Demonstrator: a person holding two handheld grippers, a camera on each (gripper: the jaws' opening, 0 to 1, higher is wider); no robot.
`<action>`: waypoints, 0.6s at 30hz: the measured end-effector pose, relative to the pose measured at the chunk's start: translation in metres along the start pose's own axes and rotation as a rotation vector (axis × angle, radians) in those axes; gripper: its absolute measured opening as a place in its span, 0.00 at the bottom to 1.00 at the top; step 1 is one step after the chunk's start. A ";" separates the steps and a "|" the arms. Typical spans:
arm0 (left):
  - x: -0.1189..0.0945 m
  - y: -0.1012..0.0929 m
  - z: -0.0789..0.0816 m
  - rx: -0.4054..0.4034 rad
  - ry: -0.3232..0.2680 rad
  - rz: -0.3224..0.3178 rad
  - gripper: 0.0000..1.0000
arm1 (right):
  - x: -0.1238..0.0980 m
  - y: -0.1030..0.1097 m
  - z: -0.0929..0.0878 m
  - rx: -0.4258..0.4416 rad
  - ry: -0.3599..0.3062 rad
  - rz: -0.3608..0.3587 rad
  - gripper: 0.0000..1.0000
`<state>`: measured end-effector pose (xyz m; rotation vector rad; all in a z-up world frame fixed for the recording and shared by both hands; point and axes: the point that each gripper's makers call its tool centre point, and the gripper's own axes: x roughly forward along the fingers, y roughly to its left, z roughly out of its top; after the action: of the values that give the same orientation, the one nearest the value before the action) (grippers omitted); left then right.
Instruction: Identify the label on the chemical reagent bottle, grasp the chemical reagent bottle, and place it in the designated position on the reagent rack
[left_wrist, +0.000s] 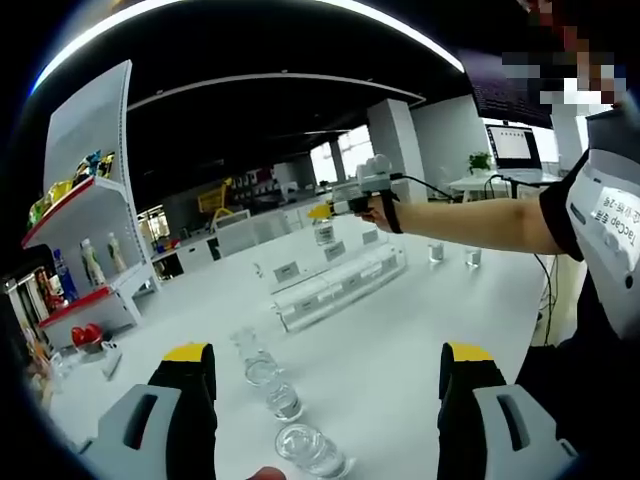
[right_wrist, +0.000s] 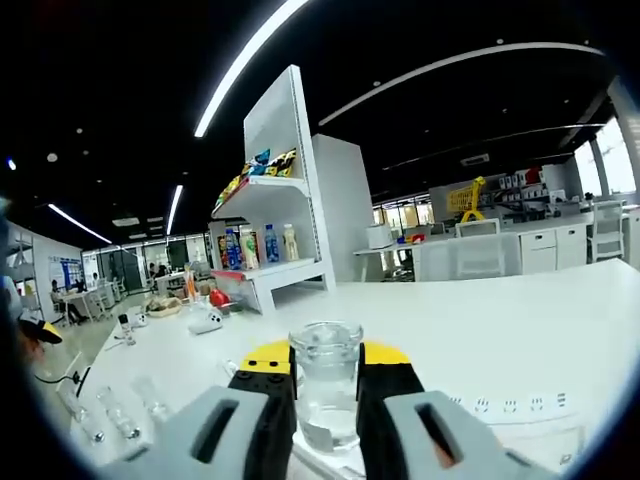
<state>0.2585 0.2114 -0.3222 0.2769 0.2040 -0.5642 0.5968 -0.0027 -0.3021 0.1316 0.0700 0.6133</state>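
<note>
A clear glass reagent bottle (right_wrist: 325, 390) with a wide round mouth sits upright between the yellow-tipped jaws of my right gripper (right_wrist: 325, 360), which is shut on it. From the left gripper view, that right gripper (left_wrist: 330, 209) is held out by a person's hand, and the bottle (left_wrist: 324, 234) hangs just above the clear acrylic reagent rack (left_wrist: 340, 282) with small label cards. My left gripper (left_wrist: 328, 358) is open low over the white table. Three more clear bottles (left_wrist: 283, 400) stand in a row on the table between its jaws.
A white shelf unit (left_wrist: 95, 210) with snacks and drinks stands at the table's far left. The person's arm (left_wrist: 470, 222) and body (left_wrist: 600, 260) take up the right side. Small vials (right_wrist: 110, 412) lie left on the table (right_wrist: 520, 310). Desks and a monitor (left_wrist: 512, 145) are behind.
</note>
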 end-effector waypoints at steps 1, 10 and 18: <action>0.000 0.000 0.000 -0.001 0.001 -0.001 0.93 | 0.000 0.000 -0.001 -0.005 0.004 0.000 0.19; 0.002 -0.001 -0.003 0.001 0.011 -0.003 0.93 | 0.000 0.000 -0.011 -0.006 0.008 -0.007 0.19; 0.001 0.005 0.000 -0.021 -0.003 0.022 0.93 | 0.000 0.004 -0.021 -0.045 0.031 -0.016 0.19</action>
<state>0.2619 0.2152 -0.3218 0.2577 0.2040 -0.5399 0.5922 0.0021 -0.3223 0.0777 0.0874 0.6002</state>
